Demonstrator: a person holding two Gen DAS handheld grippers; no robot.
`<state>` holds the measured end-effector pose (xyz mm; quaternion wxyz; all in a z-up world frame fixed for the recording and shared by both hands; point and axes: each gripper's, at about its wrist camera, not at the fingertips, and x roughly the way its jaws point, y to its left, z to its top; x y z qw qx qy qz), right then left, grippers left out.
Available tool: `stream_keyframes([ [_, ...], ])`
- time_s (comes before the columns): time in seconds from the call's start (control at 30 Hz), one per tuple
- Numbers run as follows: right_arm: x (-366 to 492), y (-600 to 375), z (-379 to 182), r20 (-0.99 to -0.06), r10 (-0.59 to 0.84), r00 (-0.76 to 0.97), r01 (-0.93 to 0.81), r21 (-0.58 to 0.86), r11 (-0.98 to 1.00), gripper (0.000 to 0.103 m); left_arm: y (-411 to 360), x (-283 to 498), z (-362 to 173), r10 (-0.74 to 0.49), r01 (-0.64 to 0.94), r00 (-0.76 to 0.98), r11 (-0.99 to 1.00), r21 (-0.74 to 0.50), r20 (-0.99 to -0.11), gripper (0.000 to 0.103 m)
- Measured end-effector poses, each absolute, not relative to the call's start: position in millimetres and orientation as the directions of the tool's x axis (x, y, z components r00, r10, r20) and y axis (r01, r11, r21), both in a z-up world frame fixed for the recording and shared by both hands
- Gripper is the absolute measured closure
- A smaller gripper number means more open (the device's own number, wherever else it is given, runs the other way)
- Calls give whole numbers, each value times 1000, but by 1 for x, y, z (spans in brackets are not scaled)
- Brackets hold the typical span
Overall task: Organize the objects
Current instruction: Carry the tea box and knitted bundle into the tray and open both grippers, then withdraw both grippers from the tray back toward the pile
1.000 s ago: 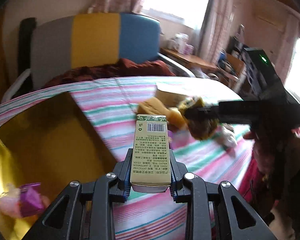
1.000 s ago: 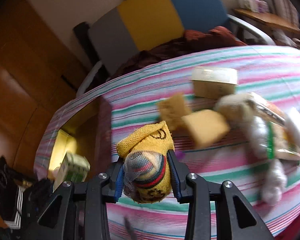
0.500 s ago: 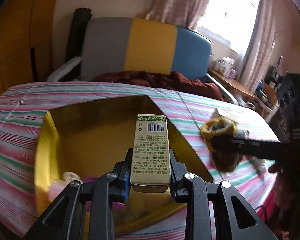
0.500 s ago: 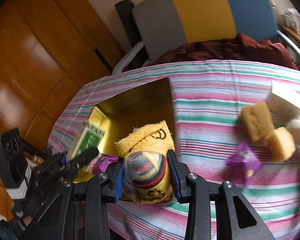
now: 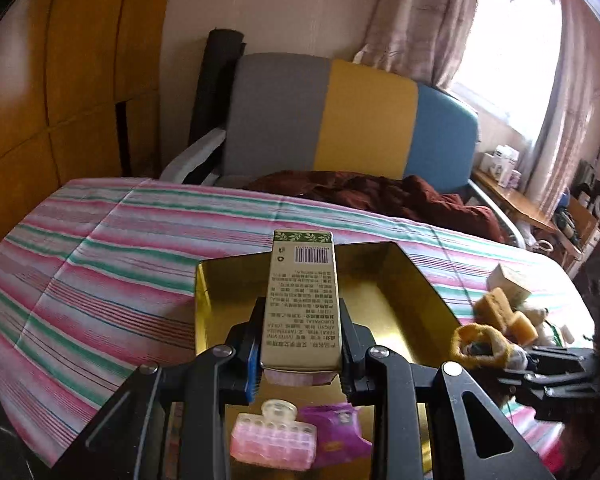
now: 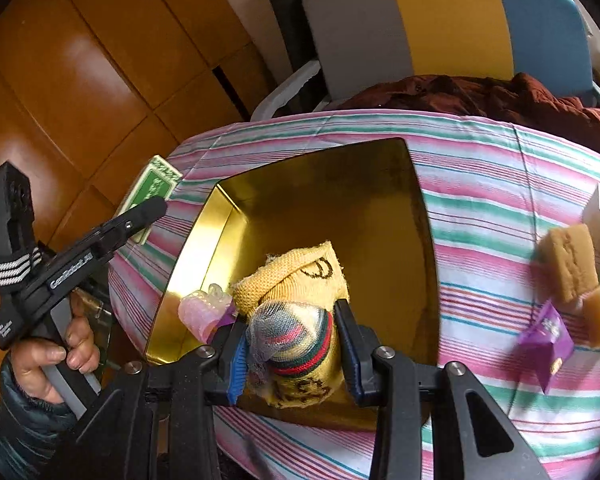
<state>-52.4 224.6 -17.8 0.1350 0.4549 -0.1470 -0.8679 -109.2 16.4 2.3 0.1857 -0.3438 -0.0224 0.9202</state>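
Right tool (image 6: 290,344) over the gold tin (image 6: 380,208) — yellow knit sock bundle (image 6: 300,284) clamped between its pads.

The tin sits on the striped bench (image 6: 480,184), a pink hair clip (image 6: 204,308) inside by its left wall. At left, a hand (image 6: 52,360) holds the left tool (image 6: 148,208), gripping a green box (image 6: 150,192). Two sponges (image 6: 568,264) and a purple packet (image 6: 546,332) lie to the right — outside the tin.
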Motion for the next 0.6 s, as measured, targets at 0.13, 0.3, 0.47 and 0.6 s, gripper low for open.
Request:
stream_keyframes([
  [0.13, -59, 210, -20, -763, -359, -538, 102, 364, -926, 47, 12, -124, -5, 334, -293, -689, -940, -174, -643, 58],
  [0.3, -60, 197, -28, -772, -361, -523, 122, 351, -928, 23, 3, -127, -11, 292, -236, -697, -956, -174, -655, 35],
  [0.47, -53, 193, -31, -780, -336, -528, 123, 321, -939, 22, -5, -119, -14, 285, -217, -697, -958, -185, -658, 30],
  [0.6, -45, 194, -26, -770, -291, -568, 103, 284, -953, 22, -2, -104, -14, 258, -215, -716, -965, -148, -649, 26],
])
